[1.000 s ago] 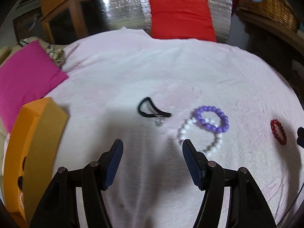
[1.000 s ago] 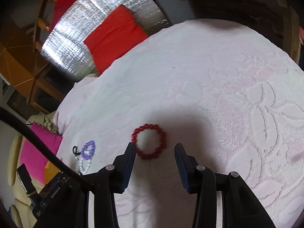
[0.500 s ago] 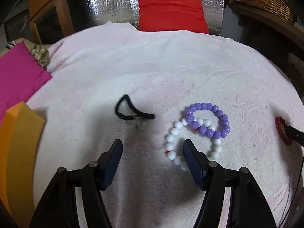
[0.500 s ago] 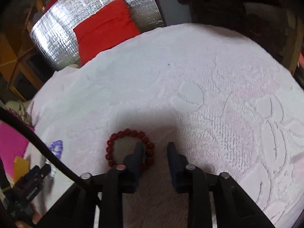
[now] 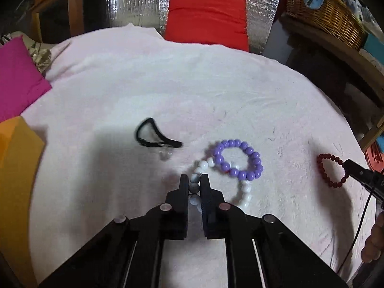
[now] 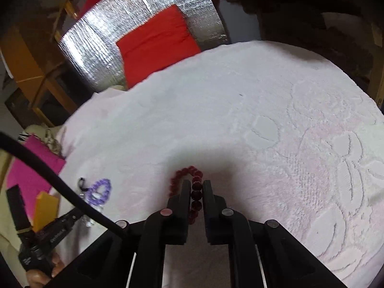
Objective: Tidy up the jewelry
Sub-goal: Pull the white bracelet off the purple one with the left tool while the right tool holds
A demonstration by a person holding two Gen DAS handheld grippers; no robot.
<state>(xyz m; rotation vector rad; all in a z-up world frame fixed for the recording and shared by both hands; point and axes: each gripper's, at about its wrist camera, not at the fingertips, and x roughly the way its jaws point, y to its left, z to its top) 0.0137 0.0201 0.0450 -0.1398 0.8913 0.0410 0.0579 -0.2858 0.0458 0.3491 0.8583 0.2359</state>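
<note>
On the white cloth (image 5: 168,84) lies a white bead bracelet (image 5: 204,164) under a purple bead bracelet (image 5: 249,175). My left gripper (image 5: 194,178) has its jaws closing on the near arc of the white bracelet, and the pads press on the beads. A black cord loop (image 5: 148,141) with a clear charm lies just to the left. To the right rests the red bead bracelet (image 5: 322,168). In the right wrist view my right gripper (image 6: 196,183) has its jaws closing on the right side of the red bead bracelet (image 6: 177,177), with beads pinched between the pads.
An orange box (image 5: 14,168) stands at the left edge beside a pink cushion (image 5: 16,76). A red cushion (image 5: 206,16) leans on a silver foil panel at the back. A wicker basket (image 5: 324,12) sits on a shelf at the back right.
Both grippers went from open to shut. The left one shifted right onto the white beads. The right one moved in over the red bracelet's right side.
</note>
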